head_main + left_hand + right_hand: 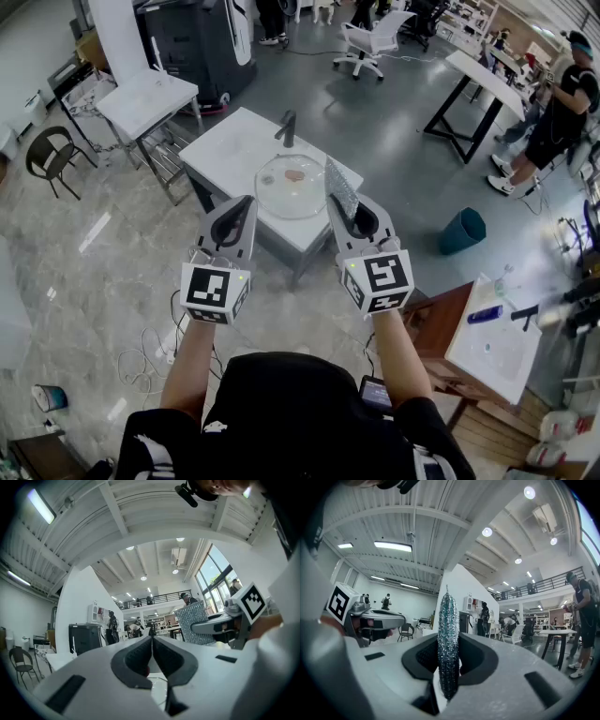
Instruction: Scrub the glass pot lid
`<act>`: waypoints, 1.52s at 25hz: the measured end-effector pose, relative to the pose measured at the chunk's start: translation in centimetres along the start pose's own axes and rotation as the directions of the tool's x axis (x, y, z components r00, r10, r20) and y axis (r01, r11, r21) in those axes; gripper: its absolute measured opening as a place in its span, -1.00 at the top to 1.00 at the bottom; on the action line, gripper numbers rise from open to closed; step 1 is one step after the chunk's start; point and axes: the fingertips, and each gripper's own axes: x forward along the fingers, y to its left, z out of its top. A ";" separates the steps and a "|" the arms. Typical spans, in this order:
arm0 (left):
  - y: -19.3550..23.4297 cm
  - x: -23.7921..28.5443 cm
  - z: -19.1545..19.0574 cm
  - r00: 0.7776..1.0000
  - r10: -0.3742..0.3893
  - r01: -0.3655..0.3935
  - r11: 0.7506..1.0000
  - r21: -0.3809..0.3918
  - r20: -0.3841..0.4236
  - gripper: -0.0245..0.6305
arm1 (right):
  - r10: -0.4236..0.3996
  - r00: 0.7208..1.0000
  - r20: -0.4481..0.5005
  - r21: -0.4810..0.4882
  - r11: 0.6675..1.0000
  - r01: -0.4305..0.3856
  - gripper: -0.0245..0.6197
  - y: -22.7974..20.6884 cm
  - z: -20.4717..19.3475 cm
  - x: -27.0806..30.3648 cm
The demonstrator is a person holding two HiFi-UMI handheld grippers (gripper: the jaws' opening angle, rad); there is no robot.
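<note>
Glass pot lid (287,193) on white table (228,146)

We count two grippers: the left gripper (246,204) and the right gripper (352,210). There is one glass pot lid (292,187), one glittery scrub pad (342,188), one dark tap (288,127) and one bench (225,150) carrying them. Besides it we count three more white-topped tables: the upper-left table (145,94), the upper-right table (487,80) and the lower-right table (497,349). Chairs number two, a dark chair (47,155) and a white office chair (370,42). We see one teal bin (464,231).
</note>
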 end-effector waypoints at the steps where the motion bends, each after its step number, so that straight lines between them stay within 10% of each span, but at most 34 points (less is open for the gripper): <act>1: 0.0 0.0 0.0 1.000 0.000 0.000 1.000 -0.001 -0.001 0.90 | -0.002 1.000 0.000 0.001 1.000 0.002 0.71 0.0 0.0 -0.1; 38: -1.5 4.3 -4.0 0.996 0.042 -0.049 0.995 -0.092 -0.075 0.90 | 0.054 0.998 -0.037 0.076 0.996 -0.051 0.70 -4.2 -5.2 1.0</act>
